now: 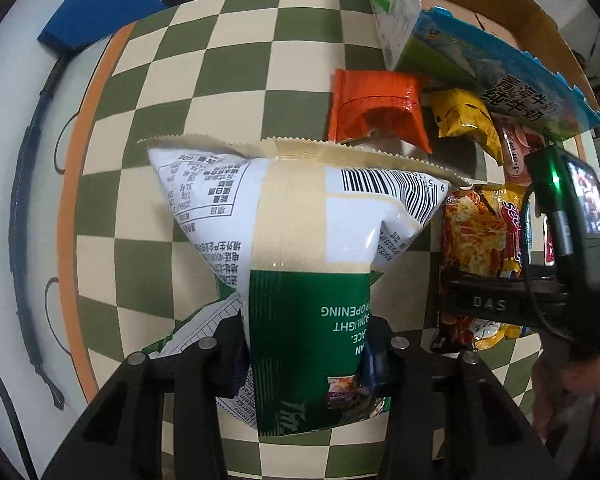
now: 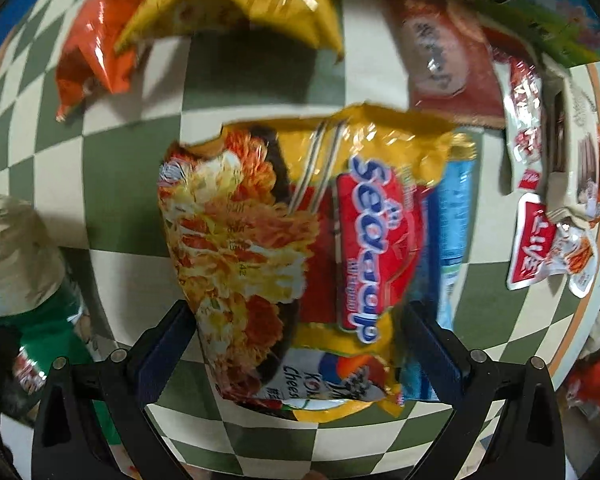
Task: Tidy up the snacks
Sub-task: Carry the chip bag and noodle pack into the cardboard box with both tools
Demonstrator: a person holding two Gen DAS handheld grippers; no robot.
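My left gripper (image 1: pixel 306 344) is shut on the lower end of a white and green chip bag (image 1: pixel 300 220), which hangs clear above the checkered table (image 1: pixel 204 72). That bag shows at the left edge of the right wrist view (image 2: pixel 20 264). A yellow noodle packet (image 2: pixel 300 240) lies flat on the table, also seen as the noodle packet (image 1: pixel 480 232) in the left wrist view. My right gripper (image 2: pixel 300 344) stands open wide and straddles the packet's near end, one dark pad on each side. In the left wrist view the right gripper (image 1: pixel 460 308) hovers over that packet, held by a hand.
An orange bag (image 1: pixel 376 108), a yellow bag (image 1: pixel 464 120), a red sausage pack (image 2: pixel 440 60) and a blue milk bag (image 1: pixel 500 76) crowd the far right beside a cardboard box (image 1: pixel 520 12). White and red packets (image 2: pixel 540 240) lie right of the noodles. A blue packet (image 2: pixel 452 220) sits under the noodles.
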